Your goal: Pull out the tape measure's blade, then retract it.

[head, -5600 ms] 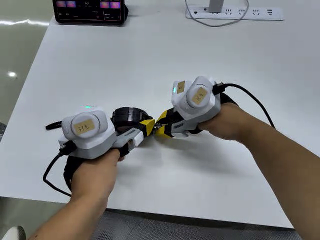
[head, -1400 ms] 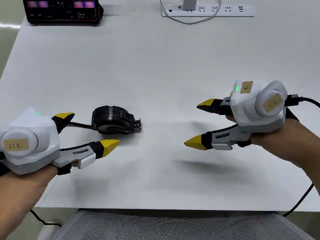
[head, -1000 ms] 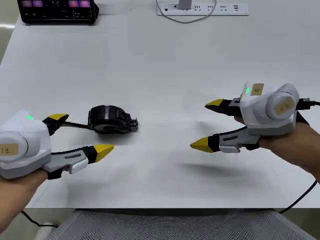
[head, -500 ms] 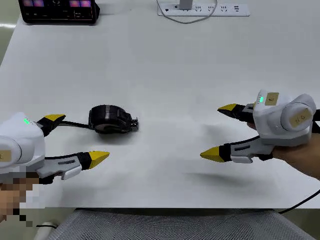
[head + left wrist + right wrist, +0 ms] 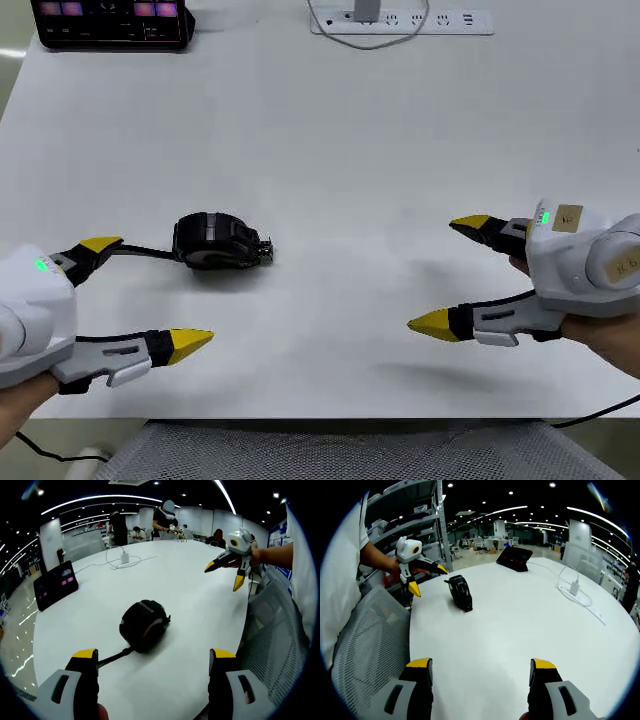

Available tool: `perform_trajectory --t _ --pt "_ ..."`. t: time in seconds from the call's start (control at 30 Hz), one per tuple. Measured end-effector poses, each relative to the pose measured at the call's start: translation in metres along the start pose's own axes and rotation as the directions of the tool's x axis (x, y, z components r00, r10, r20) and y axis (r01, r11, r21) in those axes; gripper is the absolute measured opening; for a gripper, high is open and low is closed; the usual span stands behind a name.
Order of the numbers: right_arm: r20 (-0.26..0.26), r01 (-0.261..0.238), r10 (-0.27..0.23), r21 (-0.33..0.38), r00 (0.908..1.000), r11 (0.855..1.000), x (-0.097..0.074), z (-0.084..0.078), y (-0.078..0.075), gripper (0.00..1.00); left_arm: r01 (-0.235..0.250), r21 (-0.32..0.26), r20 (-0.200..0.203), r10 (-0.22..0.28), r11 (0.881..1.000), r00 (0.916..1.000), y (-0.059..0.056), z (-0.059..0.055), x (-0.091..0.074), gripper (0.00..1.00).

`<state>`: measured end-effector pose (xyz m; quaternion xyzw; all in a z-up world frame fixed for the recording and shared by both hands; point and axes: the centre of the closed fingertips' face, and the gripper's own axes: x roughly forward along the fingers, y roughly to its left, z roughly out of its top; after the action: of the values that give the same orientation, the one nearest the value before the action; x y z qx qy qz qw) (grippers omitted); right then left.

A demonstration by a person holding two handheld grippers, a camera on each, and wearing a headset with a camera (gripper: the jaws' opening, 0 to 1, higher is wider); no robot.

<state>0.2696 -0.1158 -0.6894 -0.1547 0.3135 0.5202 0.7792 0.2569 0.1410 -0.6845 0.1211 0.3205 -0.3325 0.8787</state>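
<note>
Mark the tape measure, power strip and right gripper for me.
tape measure (image 5: 212,241): head view, top of its black case.
power strip (image 5: 440,20): head view, white body by the sockets.
right gripper (image 5: 441,274): head view, midway between its yellow jaw tips.

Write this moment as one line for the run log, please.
left gripper: open, empty | right gripper: open, empty | tape measure: lying on table, blade in, touched by neither gripper, nearer the left one
</note>
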Motion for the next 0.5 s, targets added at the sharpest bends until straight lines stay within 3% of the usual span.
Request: perform_trajectory --t 0.23,0.5 --pt "-0.007 0.013 -0.013 0.003 0.9999 1.000 -0.0036 -0.0061 0.0017 0.81 0.010 0.008 -0.009 -0.010 1.000 0.9999 -0.0001 -0.0054 -0.0044 0.90" --pt "-0.012 0.026 -0.026 -0.004 0.9996 1.000 -0.0080 -0.0055 0.0009 0.83 0.014 0.074 -0.023 -0.012 0.997 0.9997 -0.0042 -0.0081 -0.0078 0.93"
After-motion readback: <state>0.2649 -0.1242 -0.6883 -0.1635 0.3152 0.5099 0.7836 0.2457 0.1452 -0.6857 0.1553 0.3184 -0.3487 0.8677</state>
